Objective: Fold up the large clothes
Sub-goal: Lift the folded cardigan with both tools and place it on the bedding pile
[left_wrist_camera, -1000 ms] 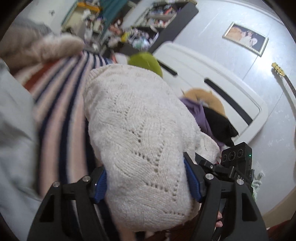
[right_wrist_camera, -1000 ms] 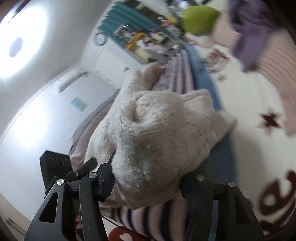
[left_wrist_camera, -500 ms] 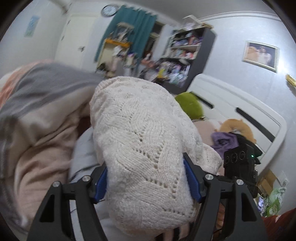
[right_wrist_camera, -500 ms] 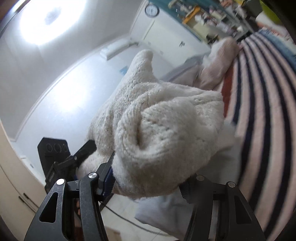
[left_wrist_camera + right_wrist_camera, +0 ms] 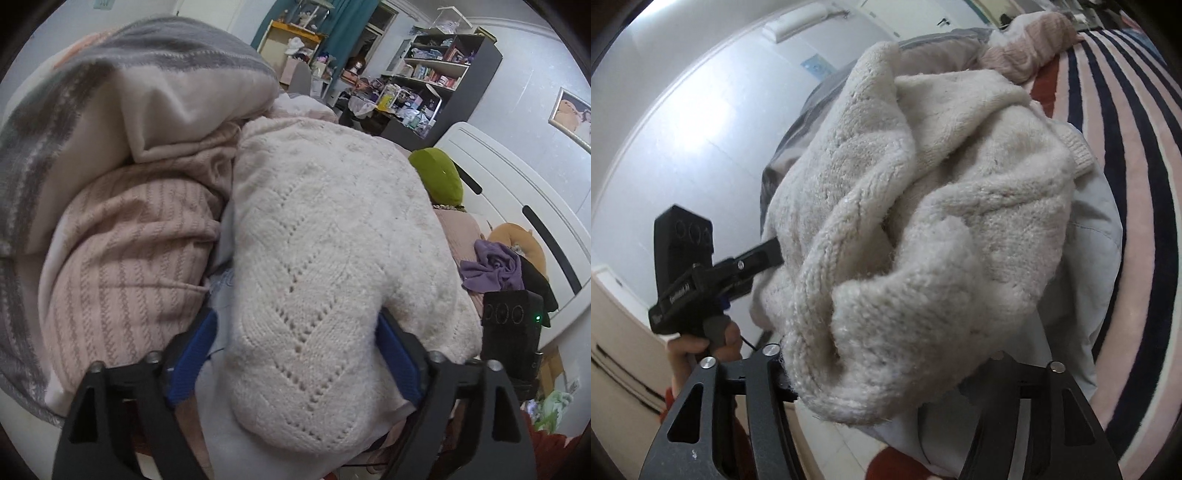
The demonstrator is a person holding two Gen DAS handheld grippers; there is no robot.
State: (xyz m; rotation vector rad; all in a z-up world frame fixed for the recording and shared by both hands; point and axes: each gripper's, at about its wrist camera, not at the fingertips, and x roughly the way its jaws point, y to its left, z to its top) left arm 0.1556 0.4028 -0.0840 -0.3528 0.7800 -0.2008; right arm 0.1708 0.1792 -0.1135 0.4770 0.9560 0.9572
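In the left wrist view, a dark bookshelf (image 5: 439, 74) crammed with books and small items stands at upper right against a pale grey wall (image 5: 528, 122). Teal curtains (image 5: 343, 33) hang at top centre beside a cream shelf unit (image 5: 284, 40). A framed picture (image 5: 570, 114) hangs at the far right edge. Below it, a white headboard (image 5: 517, 192) runs diagonally toward lower right, with a green cushion (image 5: 437, 177) just in front of it.

In the right wrist view, a glossy white wall (image 5: 687, 122) fills the left half, catching a bright glare. A striped bed cover (image 5: 1126, 155) in pink, navy and red curves down the right side.
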